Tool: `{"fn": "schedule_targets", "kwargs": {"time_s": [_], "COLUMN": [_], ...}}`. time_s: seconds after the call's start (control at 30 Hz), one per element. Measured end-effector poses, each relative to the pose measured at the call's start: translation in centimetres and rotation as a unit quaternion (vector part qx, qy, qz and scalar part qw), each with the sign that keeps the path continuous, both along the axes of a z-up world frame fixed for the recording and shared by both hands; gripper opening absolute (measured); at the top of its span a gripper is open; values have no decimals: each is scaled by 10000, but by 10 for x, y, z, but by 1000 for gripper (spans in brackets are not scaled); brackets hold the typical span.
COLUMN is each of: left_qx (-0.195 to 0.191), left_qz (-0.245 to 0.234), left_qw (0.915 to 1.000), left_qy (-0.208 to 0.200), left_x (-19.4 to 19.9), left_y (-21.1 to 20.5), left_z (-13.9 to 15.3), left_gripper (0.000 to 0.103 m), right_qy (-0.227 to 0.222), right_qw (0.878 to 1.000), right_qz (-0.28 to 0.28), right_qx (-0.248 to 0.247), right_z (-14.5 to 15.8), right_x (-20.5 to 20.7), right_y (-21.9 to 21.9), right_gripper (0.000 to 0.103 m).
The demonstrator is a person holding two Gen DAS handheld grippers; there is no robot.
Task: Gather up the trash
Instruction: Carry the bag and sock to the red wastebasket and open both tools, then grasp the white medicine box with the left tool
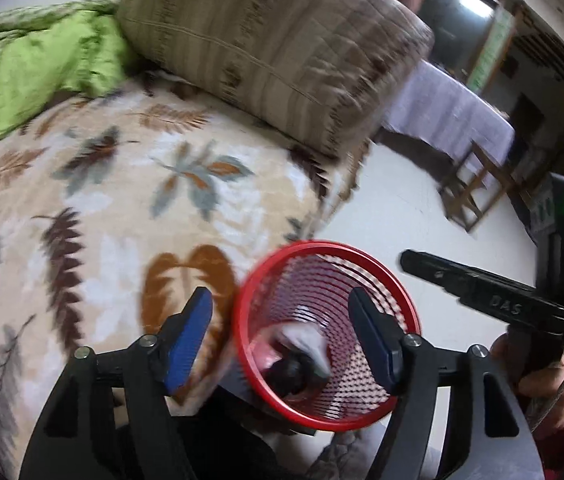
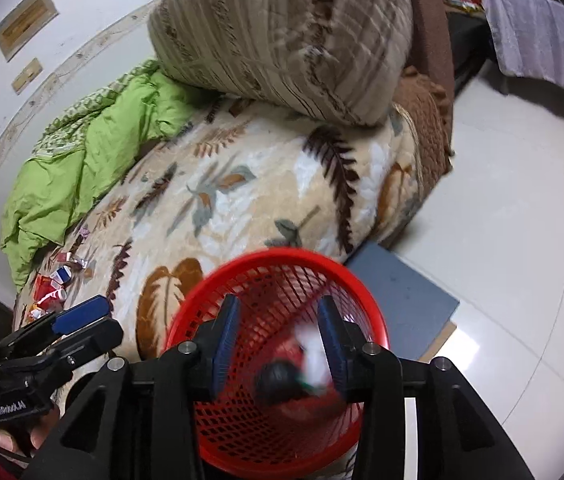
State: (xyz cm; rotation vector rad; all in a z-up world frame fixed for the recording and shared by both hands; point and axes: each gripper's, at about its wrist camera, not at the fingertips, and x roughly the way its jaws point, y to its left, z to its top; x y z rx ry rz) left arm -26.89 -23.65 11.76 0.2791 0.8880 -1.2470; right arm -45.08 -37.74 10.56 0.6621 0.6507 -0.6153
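A red mesh wastebasket [image 1: 361,276] [image 2: 266,276] stands by the bed's edge, holding a white crumpled piece [image 1: 305,340] [image 2: 313,356] and a dark round thing [image 1: 293,368] [image 2: 278,380]. My left gripper [image 1: 282,328] is open and empty, straddling the basket's near rim. My right gripper [image 2: 278,336] is open and empty above the basket's mouth; it also shows in the left wrist view [image 1: 481,284]. Several red, white and blue wrappers [image 2: 54,284] lie on the leaf-patterned blanket [image 2: 242,184] at the far left, near the left gripper's blue pad [image 2: 82,312].
A large striped pillow [image 1: 274,44] [image 2: 289,36] and a green quilt [image 1: 34,68] [image 2: 90,160] lie on the bed. A grey board [image 2: 405,300] lies on the white floor beside the basket. A cloth-covered table [image 1: 449,112] and wooden chair [image 1: 477,184] stand beyond.
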Motion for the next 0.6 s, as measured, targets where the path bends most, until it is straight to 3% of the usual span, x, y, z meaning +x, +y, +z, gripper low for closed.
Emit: {"fn": "schedule_targets", "kwargs": {"time_s": [0.1, 0.2, 0.33, 0.4, 0.47, 0.6], "left_qx": [-103, -219, -404, -527, -448, 35], "left_qz": [590, 1158, 2103, 2593, 2887, 3076], "left_qw": [9977, 9920, 9761, 9643, 9564, 9511], "left_qy": [-301, -451, -378, -95, 44, -283], "left_x": [14, 29, 56, 73, 89, 111], "left_y": [23, 51, 100, 130, 157, 201], "left_z": [9, 14, 18, 18, 16, 12], "left_gripper": [71, 71, 71, 71, 71, 71], "right_qy": [16, -189, -520, -665, -743, -706], "right_qw": [9995, 9969, 9878, 9853, 9836, 9800], "right_qz": [-25, 230, 746, 827, 1036, 1526], "right_qx": [-300, -733, -1263, -1338, -1279, -1064], "right_z": [12, 30, 51, 54, 54, 46], "right_x": [8, 23, 53, 65, 84, 123], "right_y": [6, 23, 58, 70, 81, 104], "right_gripper": [54, 57, 76, 77, 77, 77]}}
